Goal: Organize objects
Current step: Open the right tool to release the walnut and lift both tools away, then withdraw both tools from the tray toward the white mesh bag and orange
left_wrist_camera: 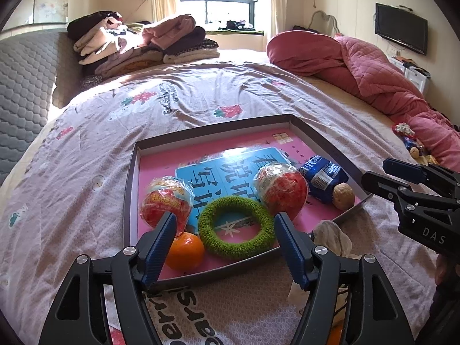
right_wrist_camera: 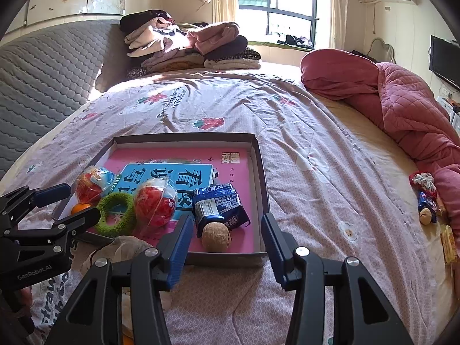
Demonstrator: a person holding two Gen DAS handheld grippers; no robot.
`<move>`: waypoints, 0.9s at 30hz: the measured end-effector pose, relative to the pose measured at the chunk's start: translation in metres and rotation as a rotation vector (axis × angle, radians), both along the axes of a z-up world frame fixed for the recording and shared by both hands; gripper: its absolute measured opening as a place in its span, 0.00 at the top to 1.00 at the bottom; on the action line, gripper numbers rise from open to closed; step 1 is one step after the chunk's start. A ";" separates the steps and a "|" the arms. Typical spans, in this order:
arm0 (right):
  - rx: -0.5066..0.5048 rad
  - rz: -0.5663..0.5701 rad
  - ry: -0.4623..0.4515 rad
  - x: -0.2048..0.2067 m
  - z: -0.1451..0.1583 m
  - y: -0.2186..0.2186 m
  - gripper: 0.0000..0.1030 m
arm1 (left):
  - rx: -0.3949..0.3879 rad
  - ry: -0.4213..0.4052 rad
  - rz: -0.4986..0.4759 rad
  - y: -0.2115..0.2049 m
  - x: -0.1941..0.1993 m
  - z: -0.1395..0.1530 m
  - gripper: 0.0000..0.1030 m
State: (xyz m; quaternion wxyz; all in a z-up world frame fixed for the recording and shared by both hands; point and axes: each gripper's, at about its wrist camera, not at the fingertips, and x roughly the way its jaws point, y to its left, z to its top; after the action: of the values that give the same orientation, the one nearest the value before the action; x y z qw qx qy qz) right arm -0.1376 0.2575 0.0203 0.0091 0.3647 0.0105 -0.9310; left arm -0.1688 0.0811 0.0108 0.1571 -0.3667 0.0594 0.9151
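Note:
A shallow grey tray (left_wrist_camera: 218, 128) (right_wrist_camera: 184, 137) lies on the bed with a pink book inside. It holds a green ring (left_wrist_camera: 235, 227) (right_wrist_camera: 115, 215), two red wrapped balls (left_wrist_camera: 166, 204) (left_wrist_camera: 283, 189), an orange (left_wrist_camera: 184, 251), a blue snack packet (left_wrist_camera: 322, 175) (right_wrist_camera: 218, 205) and a walnut (left_wrist_camera: 343, 197) (right_wrist_camera: 215, 237). My left gripper (left_wrist_camera: 224, 224) hovers open over the ring, pads clear of it. My right gripper (right_wrist_camera: 227, 221) stands open above the walnut at the tray's near corner, touching nothing.
More small items lie loose at the bed's right side: a walnut (right_wrist_camera: 425, 215), a blue packet (right_wrist_camera: 428, 198) and a yellow packet (right_wrist_camera: 448, 243), beside a rolled red quilt (right_wrist_camera: 402, 109). Folded clothes (right_wrist_camera: 187, 46) are stacked at the headboard. A crumpled beige cloth (left_wrist_camera: 330, 235) lies against the tray's front.

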 end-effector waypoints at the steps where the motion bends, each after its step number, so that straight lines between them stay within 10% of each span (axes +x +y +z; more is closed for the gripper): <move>1: 0.001 0.001 0.001 0.001 0.001 -0.001 0.52 | 0.002 0.001 0.001 0.000 0.000 0.001 0.30; 27: -0.015 0.022 0.065 0.027 0.029 -0.012 0.45 | 0.037 0.022 0.026 -0.012 0.016 0.026 0.28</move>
State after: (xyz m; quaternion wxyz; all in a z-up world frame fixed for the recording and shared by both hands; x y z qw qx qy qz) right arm -0.1102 0.2459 0.0497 0.0215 0.3340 0.0078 -0.9423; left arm -0.1529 0.0689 0.0372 0.1513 -0.3545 0.0393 0.9219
